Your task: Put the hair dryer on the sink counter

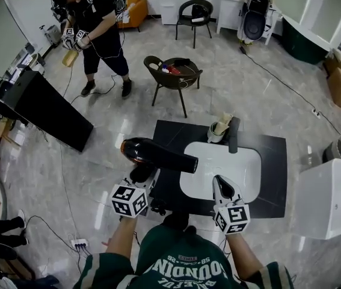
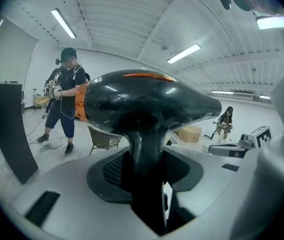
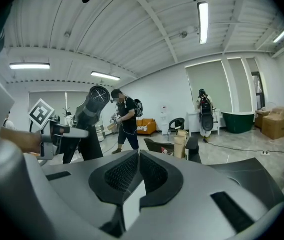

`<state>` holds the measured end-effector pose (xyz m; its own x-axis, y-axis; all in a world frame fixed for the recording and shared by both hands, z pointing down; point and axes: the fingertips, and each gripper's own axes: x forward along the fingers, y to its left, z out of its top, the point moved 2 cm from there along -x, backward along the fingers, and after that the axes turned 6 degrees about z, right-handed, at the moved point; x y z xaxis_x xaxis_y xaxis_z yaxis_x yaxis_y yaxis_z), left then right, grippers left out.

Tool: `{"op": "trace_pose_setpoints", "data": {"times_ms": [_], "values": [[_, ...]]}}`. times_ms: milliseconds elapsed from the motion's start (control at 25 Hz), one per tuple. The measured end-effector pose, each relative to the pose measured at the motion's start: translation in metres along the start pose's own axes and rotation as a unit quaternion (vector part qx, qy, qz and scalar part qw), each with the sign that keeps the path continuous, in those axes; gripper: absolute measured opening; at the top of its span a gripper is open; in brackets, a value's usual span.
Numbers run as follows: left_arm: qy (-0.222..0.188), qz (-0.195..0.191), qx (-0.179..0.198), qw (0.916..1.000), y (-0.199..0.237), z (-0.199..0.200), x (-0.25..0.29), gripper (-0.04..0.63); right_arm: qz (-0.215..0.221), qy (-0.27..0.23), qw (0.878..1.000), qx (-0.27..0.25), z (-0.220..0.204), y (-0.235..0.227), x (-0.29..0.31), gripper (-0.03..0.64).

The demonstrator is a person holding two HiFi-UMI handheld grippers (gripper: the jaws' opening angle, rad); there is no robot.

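Note:
My left gripper is shut on the handle of the black hair dryer. The dryer hangs level above the left part of the dark sink counter, its nozzle pointing right toward the white basin. In the left gripper view the handle stands between the jaws of the left gripper, with the glossy body of the hair dryer above. My right gripper hovers over the basin's near edge. The right gripper is shut on nothing, and from it the hair dryer shows to the left.
A black faucet and a cup of items stand at the counter's back edge. Beyond it is a dark chair. A person stands at the far left. A black board leans left, a white unit stands right.

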<state>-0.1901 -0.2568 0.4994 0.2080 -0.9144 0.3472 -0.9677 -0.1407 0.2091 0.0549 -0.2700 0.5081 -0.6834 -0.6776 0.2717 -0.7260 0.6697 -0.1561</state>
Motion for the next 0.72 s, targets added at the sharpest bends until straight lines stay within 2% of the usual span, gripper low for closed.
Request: {"op": "trace_pose_setpoints", "data": {"times_ms": [720], "values": [[0.055,-0.016,-0.027,0.9980,0.018,-0.019,0.099,0.178,-0.029,0.031,0.999,0.011,-0.001,-0.042,0.028,0.043]]}}
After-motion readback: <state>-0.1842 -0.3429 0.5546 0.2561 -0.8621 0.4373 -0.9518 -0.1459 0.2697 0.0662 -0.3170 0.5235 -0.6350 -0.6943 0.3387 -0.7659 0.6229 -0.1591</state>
